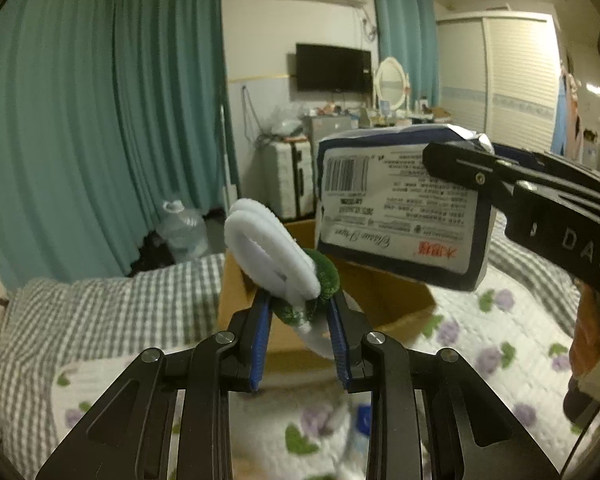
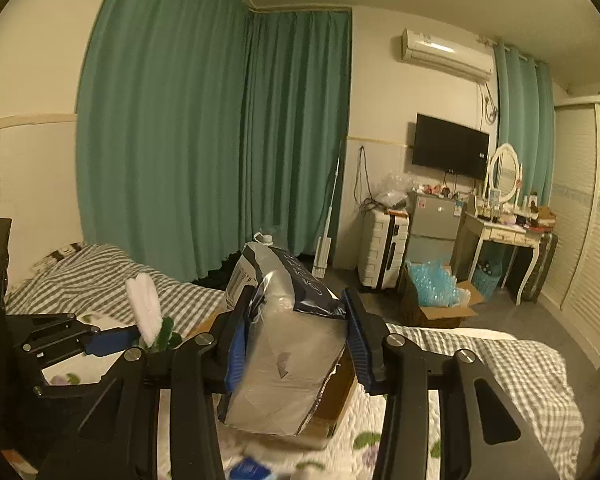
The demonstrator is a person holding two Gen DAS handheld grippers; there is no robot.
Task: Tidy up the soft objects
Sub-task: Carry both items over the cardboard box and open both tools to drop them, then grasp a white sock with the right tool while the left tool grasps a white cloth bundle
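My left gripper [image 1: 300, 308] is shut on a soft toy with white looped ears and a green body [image 1: 284, 268], held up in front of an open cardboard box [image 1: 384, 300] on the bed. The toy also shows in the right wrist view [image 2: 146, 312]. My right gripper [image 2: 296, 320] is shut on a pack of tissue paper [image 2: 292, 352] with a navy and white wrapper, held above the same box [image 2: 340, 392]. In the left wrist view the pack [image 1: 400, 212] hangs at the right, above the box, with the right gripper [image 1: 452, 160] clamped on it.
The bed has a floral quilt [image 1: 496, 344] and a grey checked blanket [image 1: 100, 308]. Small items lie on the quilt near me [image 1: 360, 420]. Beyond are teal curtains, a water jug [image 1: 184, 228], a white suitcase [image 2: 384, 252], a second box with blue plastic [image 2: 436, 296], and a dressing table [image 2: 500, 232].
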